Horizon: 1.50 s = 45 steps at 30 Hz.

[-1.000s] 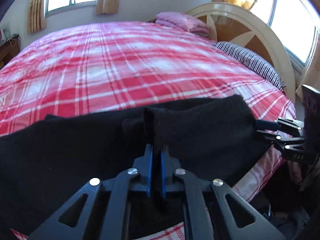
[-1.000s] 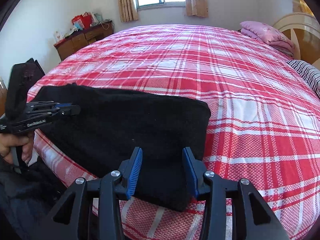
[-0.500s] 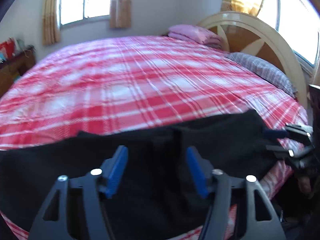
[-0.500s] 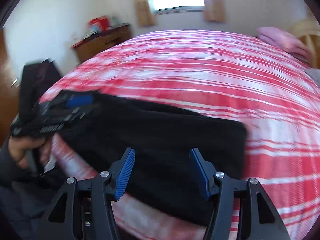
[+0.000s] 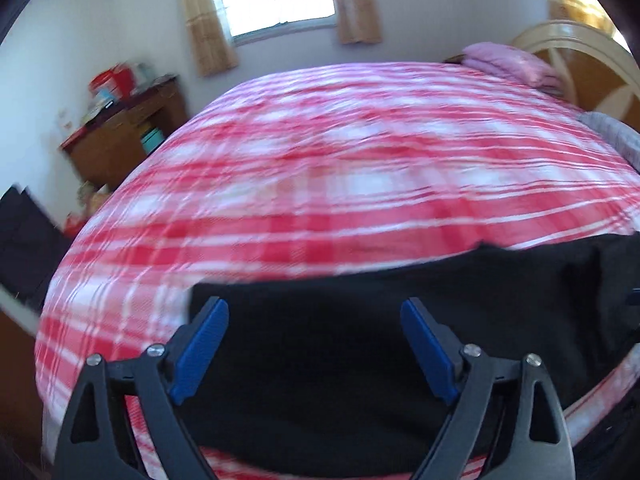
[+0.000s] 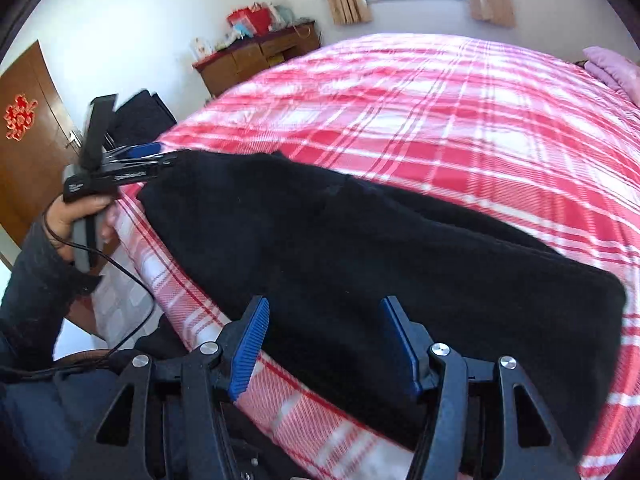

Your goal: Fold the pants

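Observation:
Black pants (image 5: 340,364) lie folded in a long strip along the near edge of the bed. My left gripper (image 5: 315,306) hovers over their left end; its jaws are opening and its blue pads (image 5: 202,346) stand apart, clear of the cloth. The right wrist view shows the same pants (image 6: 360,240) running from left to right. My right gripper (image 6: 325,306) stands open above their near edge, gripping nothing. In that view the left gripper (image 6: 160,154) sits at the far left tip of the pants, held by a hand (image 6: 76,216).
A red plaid bedspread (image 6: 460,120) covers the bed. A wooden dresser (image 6: 256,58) with clutter stands against the far wall, a brown door (image 6: 28,128) at the left. Folded pink bedding (image 5: 508,62) and a headboard (image 5: 580,60) lie far right. A black cable (image 6: 132,280) hangs from the left handle.
My left gripper let go of the pinched fold of the pants, opened wide and swung toward their left end. My right gripper opened a little wider and slid left along the near edge.

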{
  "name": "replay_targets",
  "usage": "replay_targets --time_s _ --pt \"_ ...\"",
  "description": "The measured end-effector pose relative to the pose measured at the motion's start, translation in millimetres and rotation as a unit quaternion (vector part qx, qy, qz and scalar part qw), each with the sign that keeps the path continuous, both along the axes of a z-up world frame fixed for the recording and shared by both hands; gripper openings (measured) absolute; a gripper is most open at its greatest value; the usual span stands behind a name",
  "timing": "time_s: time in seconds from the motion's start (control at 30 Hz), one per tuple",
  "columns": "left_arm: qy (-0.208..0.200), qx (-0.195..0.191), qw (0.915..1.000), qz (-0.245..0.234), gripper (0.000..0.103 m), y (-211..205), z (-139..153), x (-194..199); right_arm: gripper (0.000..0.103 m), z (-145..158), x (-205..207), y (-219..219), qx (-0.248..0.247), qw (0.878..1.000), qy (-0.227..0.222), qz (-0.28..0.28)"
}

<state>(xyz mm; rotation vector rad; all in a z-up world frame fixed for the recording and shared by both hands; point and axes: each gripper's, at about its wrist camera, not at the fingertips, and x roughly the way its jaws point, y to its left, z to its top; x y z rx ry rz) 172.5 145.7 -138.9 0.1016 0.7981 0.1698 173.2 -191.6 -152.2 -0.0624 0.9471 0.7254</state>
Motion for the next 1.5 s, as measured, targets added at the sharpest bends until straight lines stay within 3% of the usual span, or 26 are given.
replay_targets --time_s 0.07,0.17,0.23,0.47,0.53,0.6,0.63,0.7,0.9,1.07,1.27,1.5 --pt "0.01 0.0 0.9991 0.041 0.091 33 -13 -6 0.06 -17 5 16 -0.04 0.999 0.026 0.011" --pt "0.033 -0.028 0.9965 0.072 0.088 65 -34 -8 0.06 -12 -4 20 -0.046 0.999 -0.002 0.014" --pt "0.041 -0.071 0.9948 0.061 0.084 73 -43 -10 0.06 -5 -4 6 -0.026 1.0 -0.005 -0.005" --pt "0.029 -0.074 0.9958 0.045 0.073 61 -43 -12 0.06 1 5 -49 0.027 0.994 0.005 -0.107" --pt "0.03 -0.08 0.9958 0.034 0.049 61 -43 -13 0.06 2 11 -59 0.04 0.991 0.011 -0.127" --pt "0.028 -0.102 0.9939 0.033 0.041 65 -38 -14 0.06 2 14 -67 0.047 0.989 0.017 -0.142" --pt "0.029 -0.117 0.9923 0.028 0.032 67 -37 -15 0.06 3 14 -69 0.049 0.988 0.017 -0.146" --pt "0.03 -0.143 0.989 0.021 0.028 70 -35 -17 0.06 4 14 -71 0.051 0.987 0.015 -0.15" --pt "0.003 -0.216 0.9763 0.008 0.025 77 -18 -26 0.06 8 10 -74 0.046 0.987 0.002 -0.155" --pt "-0.038 -0.262 0.9636 -0.035 0.025 61 21 -38 0.06 11 8 -84 0.032 0.985 0.0 -0.171" --pt "-0.084 -0.255 0.9559 -0.118 0.025 0 78 -49 0.06 23 -6 -117 0.029 0.979 -0.012 -0.201" --pt "-0.079 -0.261 0.9414 -0.198 0.025 -74 113 -38 0.059 22 -15 -153 0.023 0.972 -0.02 -0.233"
